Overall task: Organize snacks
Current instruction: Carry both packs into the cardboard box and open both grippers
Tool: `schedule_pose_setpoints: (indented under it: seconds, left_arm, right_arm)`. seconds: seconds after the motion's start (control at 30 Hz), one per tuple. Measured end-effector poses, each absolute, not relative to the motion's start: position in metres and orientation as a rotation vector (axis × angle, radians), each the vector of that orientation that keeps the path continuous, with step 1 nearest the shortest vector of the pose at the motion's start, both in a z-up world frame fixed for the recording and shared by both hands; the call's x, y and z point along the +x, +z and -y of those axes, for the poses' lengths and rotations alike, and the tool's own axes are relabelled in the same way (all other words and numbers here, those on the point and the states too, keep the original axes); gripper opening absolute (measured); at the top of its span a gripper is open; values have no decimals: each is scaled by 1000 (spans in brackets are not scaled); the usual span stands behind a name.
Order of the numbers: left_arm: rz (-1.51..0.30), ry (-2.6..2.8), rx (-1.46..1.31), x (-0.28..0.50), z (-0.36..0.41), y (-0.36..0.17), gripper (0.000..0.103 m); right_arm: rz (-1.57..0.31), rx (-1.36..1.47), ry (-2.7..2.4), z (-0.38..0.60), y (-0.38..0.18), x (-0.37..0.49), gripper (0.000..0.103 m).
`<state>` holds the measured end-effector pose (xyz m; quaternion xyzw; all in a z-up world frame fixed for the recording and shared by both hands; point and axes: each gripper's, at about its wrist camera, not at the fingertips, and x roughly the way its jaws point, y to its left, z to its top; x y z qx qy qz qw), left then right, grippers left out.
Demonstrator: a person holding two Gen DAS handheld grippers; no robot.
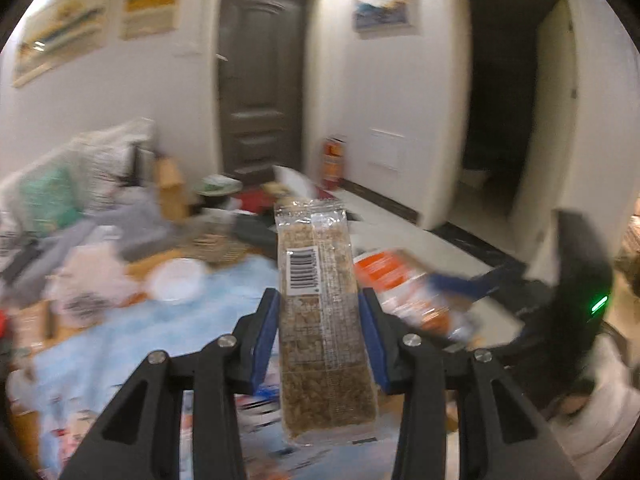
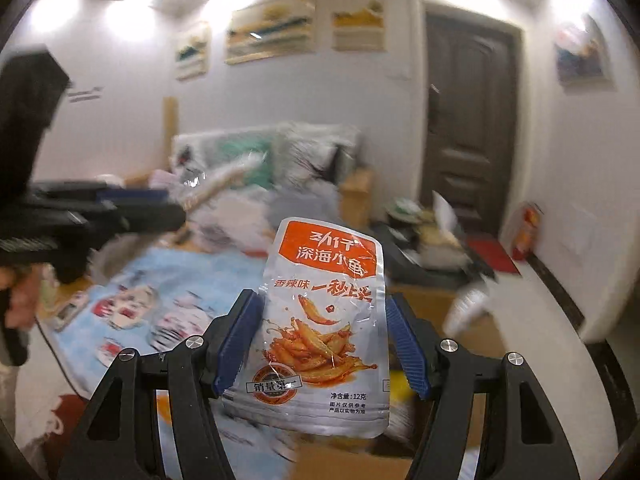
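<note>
The left gripper (image 1: 319,304) was seen clamped narrow on a grain bar (image 1: 324,328), blue pads pressed to both long edges. The bar was a long flat slab of brown puffed grain in a clear crinkled wrapper with a white barcode label; its long axis ran straight out along the fingers, far sealed end pointing away and slightly up-frame, held in the air above a light-blue printed cloth (image 1: 132,332). The right gripper (image 2: 320,312) was seen set wider, gripping a fish snack pouch (image 2: 320,332) by its 2 side edges: glossy silver foil, orange header with white characters, printed fried fish, upright with the header end pointing away. Only the left wrist view showed the barcode side of the bar, plus the other gripper and its pouch as an orange blur at the right. Only the right wrist view showed the pouch print legibly, the bar edge-on at the left, and a person's hand (image 2: 20,304) on the other tool's grip. A dark panelled door (image 1: 262,80) appeared in both views; most of the background clutter was motion-blurred.
</note>
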<state>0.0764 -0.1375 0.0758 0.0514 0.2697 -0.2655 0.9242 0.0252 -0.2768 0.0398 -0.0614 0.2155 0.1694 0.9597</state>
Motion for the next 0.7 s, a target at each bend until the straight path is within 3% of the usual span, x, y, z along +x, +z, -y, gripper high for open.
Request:
schedule_pose_setpoints:
  seconds: [0.27,0.63,0.7]
  left_arm:
    - [-766,-537,167,134,233,10,37]
    - [-885,-487,147,159,251,-20,38]
    - [-885,-489,150,159,250,-19,43]
  right_arm:
    - [-586,-101,276,336,-10,62,62]
    - [-648,-155,285,335,-35,82,66]
    - [-652,-166,288,334,-36,82,66]
